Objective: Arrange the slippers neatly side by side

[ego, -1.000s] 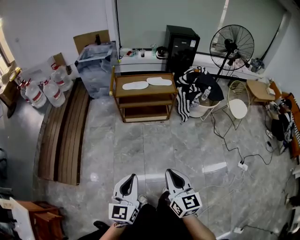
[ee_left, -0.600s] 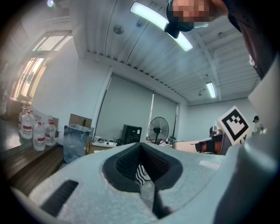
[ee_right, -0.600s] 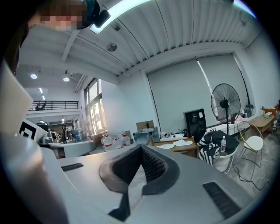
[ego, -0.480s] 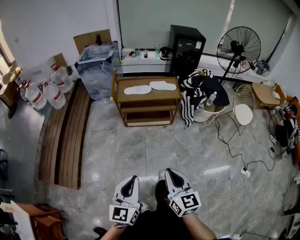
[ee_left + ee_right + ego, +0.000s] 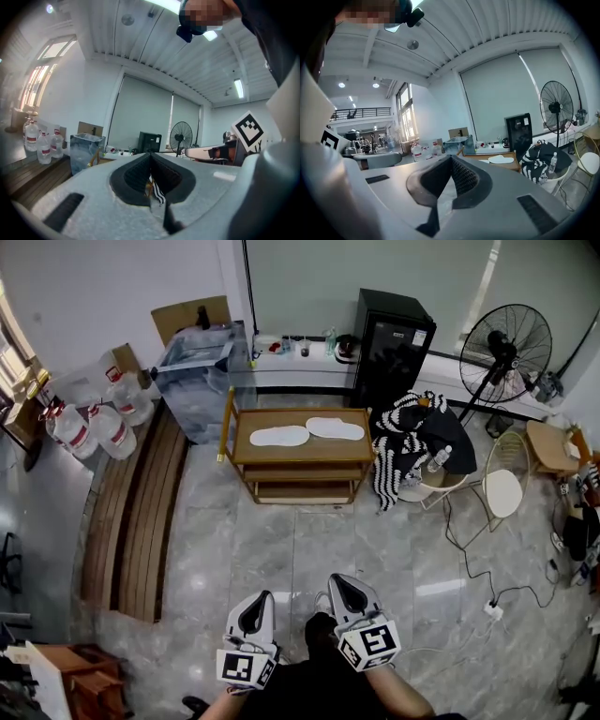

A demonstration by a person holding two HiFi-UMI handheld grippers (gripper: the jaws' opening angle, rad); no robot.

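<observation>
Two white slippers (image 5: 279, 436) lie on the wooden tabletop (image 5: 309, 452) — end to end, angled rather than parallel. Well short of that tabletop, above the marble floor (image 5: 281, 531), the left gripper (image 5: 255, 604) and right gripper (image 5: 347, 589) hang — fingers closed on nothing.

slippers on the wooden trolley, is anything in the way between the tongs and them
Nothing visible does. The slippers lie on the top shelf of the wooden trolley, and only bare tiled floor lies between it and the left tongs and right tongs, both shut and empty.
</observation>
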